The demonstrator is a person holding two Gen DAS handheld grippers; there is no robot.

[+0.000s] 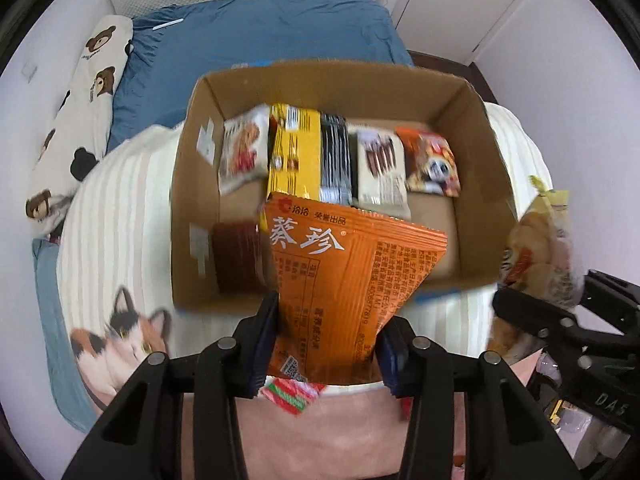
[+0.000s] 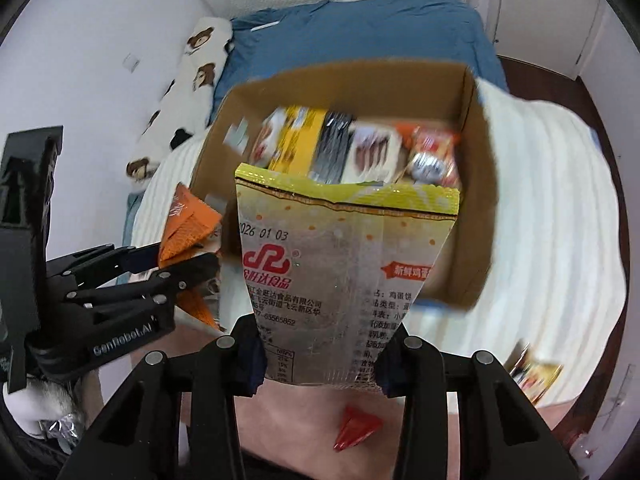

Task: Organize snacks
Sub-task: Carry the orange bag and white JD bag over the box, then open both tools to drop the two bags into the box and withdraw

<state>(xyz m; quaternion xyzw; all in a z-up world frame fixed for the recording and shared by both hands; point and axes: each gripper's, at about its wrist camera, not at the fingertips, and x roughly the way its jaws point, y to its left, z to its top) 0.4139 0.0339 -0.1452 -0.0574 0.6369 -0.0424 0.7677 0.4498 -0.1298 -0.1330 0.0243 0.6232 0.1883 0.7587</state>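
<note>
Box: cardboard box [image 1: 324, 80] stands open-topped on a striped blanket [image 1: 120, 220] on the bed, ahead of and below both grippers.
Already sorted: row of packets stands along the far wall of the box, among them a yellow packet [image 1: 294, 152], a black packet [image 1: 335, 156], a beige packet [image 1: 382, 172] and a panda-print packet [image 1: 432, 164]; a dark red packet [image 1: 238, 256] sits alone at the near left corner.
Left gripper [image 1: 326, 344]: clamped on the lower end of an orange seed packet [image 1: 352, 264], which hangs in the air over the near edge of the box.
Right gripper [image 2: 320, 356]: pressed together on the lower end of a clear egg-biscuit bag [image 2: 340, 264] with a yellow top seal, held up in front of the box.
Still loose: small red wrapper [image 2: 356, 428] lies on the pink cover [image 2: 280, 420] under the right gripper; a red-and-green sweet packet [image 1: 292, 396] lies under the left one; another packet [image 2: 534, 372] lies on the blanket to the right, too blurred to name.
Progress: judged about midway, since the near half of the box floor is mostly bare.
Left to do: set both held packets in, then gather the loose ones.
</note>
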